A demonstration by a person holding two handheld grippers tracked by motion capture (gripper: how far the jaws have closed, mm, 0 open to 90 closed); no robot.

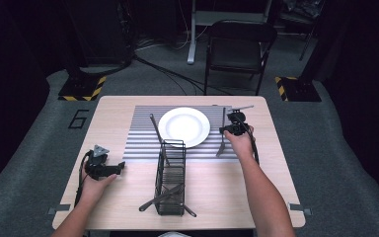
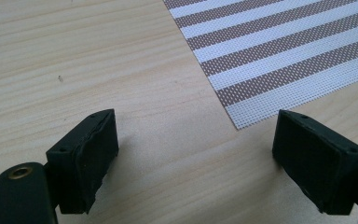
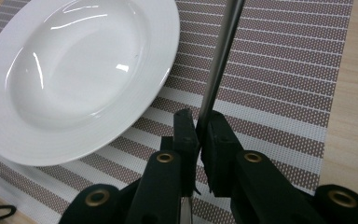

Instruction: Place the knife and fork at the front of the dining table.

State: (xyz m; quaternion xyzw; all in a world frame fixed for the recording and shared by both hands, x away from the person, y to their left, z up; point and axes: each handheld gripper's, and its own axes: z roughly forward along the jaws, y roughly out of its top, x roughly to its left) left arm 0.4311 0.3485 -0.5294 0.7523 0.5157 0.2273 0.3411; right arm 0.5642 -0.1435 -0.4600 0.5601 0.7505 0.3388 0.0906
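A white deep plate (image 1: 184,126) (image 3: 74,74) sits on a striped placemat (image 1: 143,143) (image 3: 279,70). Right of the plate, my right gripper (image 1: 233,129) (image 3: 198,135) is shut on the metal handle of a fork (image 1: 221,145) (image 3: 220,60). The fork lies lengthwise low over the mat; whether it touches the mat I cannot tell. My left gripper (image 1: 120,167) (image 2: 196,154) is open with nothing between its jaws. It hovers over the bare wood just off the mat's near left corner (image 2: 242,119).
A black wire cutlery basket (image 1: 170,177) stands at the table's middle front. One utensil (image 1: 156,129) leans up out of it and others (image 1: 153,201) poke out near its base. Another utensil (image 1: 242,107) lies at the mat's far right. A folding chair (image 1: 237,49) stands beyond the table.
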